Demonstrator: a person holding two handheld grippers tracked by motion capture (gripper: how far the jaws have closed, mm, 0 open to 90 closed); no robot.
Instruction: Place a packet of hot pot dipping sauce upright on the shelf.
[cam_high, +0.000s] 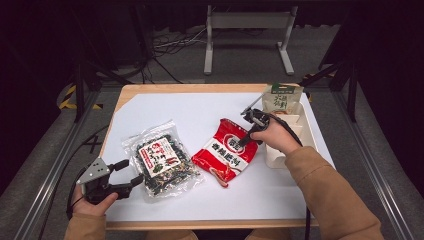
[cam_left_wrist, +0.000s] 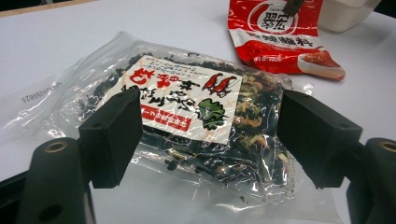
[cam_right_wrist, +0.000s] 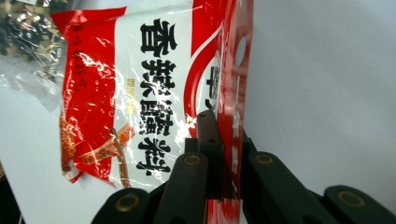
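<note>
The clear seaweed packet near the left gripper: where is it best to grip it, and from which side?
Probably the near flat edge of the seaweed packet, approached low from the person's side. It lies flat and bulges in the middle; the left gripper already faces it with jaws open.

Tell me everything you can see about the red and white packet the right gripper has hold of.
The red and white packet is a glossy, crinkled plastic pouch with black printed characters, a round logo and a food picture at one end. It looks sealed and full. It lies on the white table, right of the clear seaweed bag. The right gripper is shut on its edge, near a punched hanging hole, and that edge looks lifted between the jaws.
</note>
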